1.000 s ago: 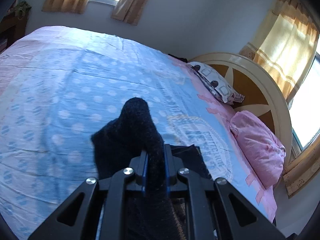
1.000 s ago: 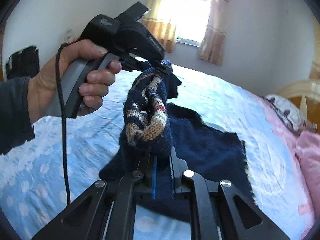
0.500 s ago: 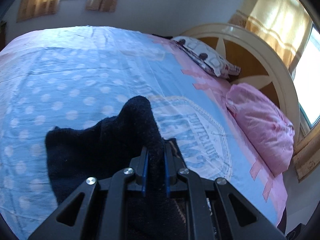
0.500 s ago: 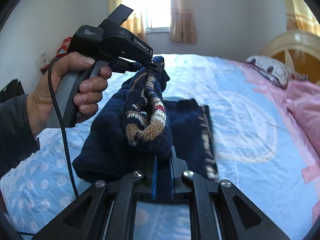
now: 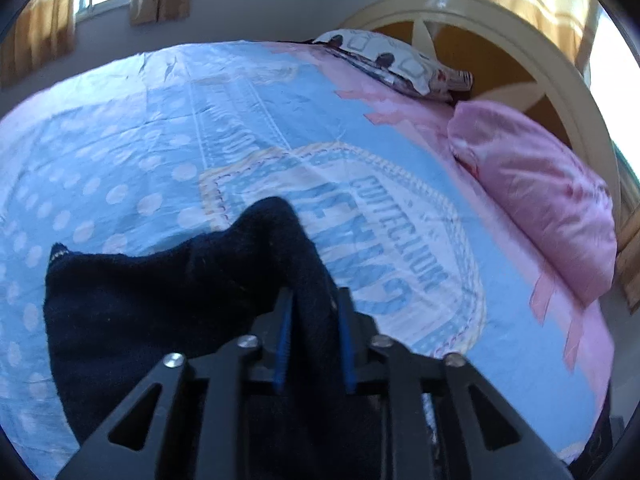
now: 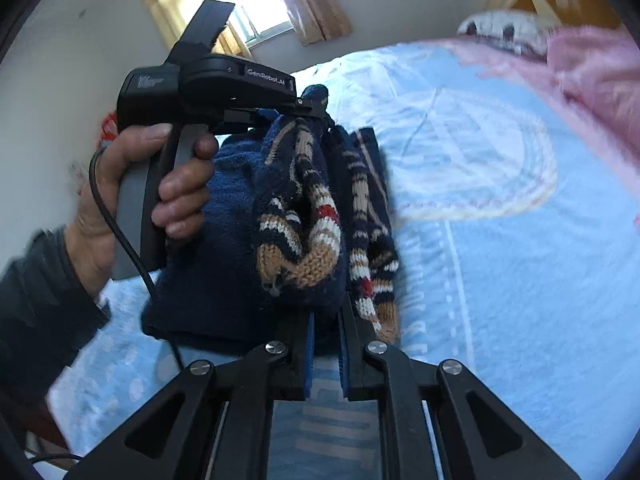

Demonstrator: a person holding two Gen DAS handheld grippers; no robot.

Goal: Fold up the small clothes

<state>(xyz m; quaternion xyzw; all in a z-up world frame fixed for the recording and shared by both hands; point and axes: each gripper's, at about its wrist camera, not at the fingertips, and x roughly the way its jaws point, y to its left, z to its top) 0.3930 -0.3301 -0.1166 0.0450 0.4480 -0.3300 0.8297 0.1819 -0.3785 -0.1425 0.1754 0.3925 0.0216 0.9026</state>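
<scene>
A small navy knit sweater (image 6: 224, 240) with tan, white and red stripes (image 6: 316, 236) hangs between both grippers above the bed. My right gripper (image 6: 324, 320) is shut on a bunched striped edge of it. My left gripper (image 5: 314, 304) is shut on another navy edge (image 5: 272, 232); in the right wrist view it (image 6: 316, 110) grips the sweater's far upper edge, held by a hand (image 6: 176, 192). The rest of the sweater (image 5: 132, 312) drapes down to the left.
The bed has a blue dotted sheet (image 5: 160, 152) with a printed badge (image 5: 400, 248). A pink pillow (image 5: 532, 200) and a patterned pillow (image 5: 396, 64) lie by the cream headboard (image 5: 500, 36). Curtained windows are behind.
Both grippers have swung with the sweater toward the headboard side of the bed. The sweater's hanging part has folded closer together, its striped edge now beside the right gripper. Both grips have held.
</scene>
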